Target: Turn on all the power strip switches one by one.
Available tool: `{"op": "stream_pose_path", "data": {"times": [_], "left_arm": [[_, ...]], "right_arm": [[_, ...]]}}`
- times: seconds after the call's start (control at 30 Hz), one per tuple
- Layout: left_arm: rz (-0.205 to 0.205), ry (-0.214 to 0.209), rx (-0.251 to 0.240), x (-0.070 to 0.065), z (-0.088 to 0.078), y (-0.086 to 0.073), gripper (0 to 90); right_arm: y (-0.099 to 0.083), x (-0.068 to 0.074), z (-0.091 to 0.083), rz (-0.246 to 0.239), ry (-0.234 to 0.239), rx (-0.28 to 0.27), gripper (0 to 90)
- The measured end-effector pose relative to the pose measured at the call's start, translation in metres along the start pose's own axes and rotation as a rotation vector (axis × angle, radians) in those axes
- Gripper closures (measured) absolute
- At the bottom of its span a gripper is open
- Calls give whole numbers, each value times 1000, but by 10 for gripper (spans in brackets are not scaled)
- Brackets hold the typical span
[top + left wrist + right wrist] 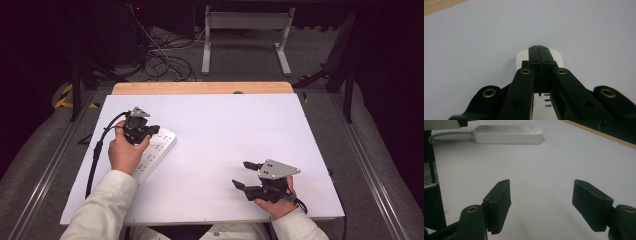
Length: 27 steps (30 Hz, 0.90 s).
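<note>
A white power strip (159, 148) lies at the left of the white table (240, 125), slanting away from the person. My left gripper (153, 131) hovers over the strip's far end, shut, jaws pressed flat together with nothing between them. In the left gripper view the shut left gripper (537, 47) covers the middle of the power strip (521, 58); whether the tips touch it I cannot tell. My right gripper (240, 174) stands open near the front right of the table. The right gripper (541, 192) holds nothing, and the power strip (509, 134) lies far ahead of it.
A wooden strip (200, 88) borders the table's far edge. The strip's white cable (449, 136) runs off under the person's left sleeve (105, 200). Loose cables (165, 60) and a white metal stand (245, 30) are on the floor beyond the table.
</note>
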<state>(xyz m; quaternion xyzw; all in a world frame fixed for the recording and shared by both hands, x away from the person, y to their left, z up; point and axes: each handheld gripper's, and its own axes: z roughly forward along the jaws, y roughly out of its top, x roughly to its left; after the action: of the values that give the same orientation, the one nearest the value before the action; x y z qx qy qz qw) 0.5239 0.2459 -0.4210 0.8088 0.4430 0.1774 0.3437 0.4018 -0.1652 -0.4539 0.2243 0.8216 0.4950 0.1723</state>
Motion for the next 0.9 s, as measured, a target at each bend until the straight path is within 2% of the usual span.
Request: {"op": "stream_pose_path", "data": {"times": [0.1,0.17,0.23,0.43,0.6,0.9], "left_arm": [[-4,10,14,5,4,3,900],[-24,-5,16,7,8,2,900],[-20,1,30,9,13,2,900],[0,9,63,6,24,2,900],[-16,5,76,4,30,1,900],[-19,13,94,4,34,0,900]], "right_arm": [[0,0,0,2,0,2,317],[0,-1,0,-1,0,1,317],[0,0,0,2,1,2,317],[-1,-1,0,2,0,3,317],[-1,-1,0,-2,3,1,317],[-1,-1,0,-2,5,1,317]]}}
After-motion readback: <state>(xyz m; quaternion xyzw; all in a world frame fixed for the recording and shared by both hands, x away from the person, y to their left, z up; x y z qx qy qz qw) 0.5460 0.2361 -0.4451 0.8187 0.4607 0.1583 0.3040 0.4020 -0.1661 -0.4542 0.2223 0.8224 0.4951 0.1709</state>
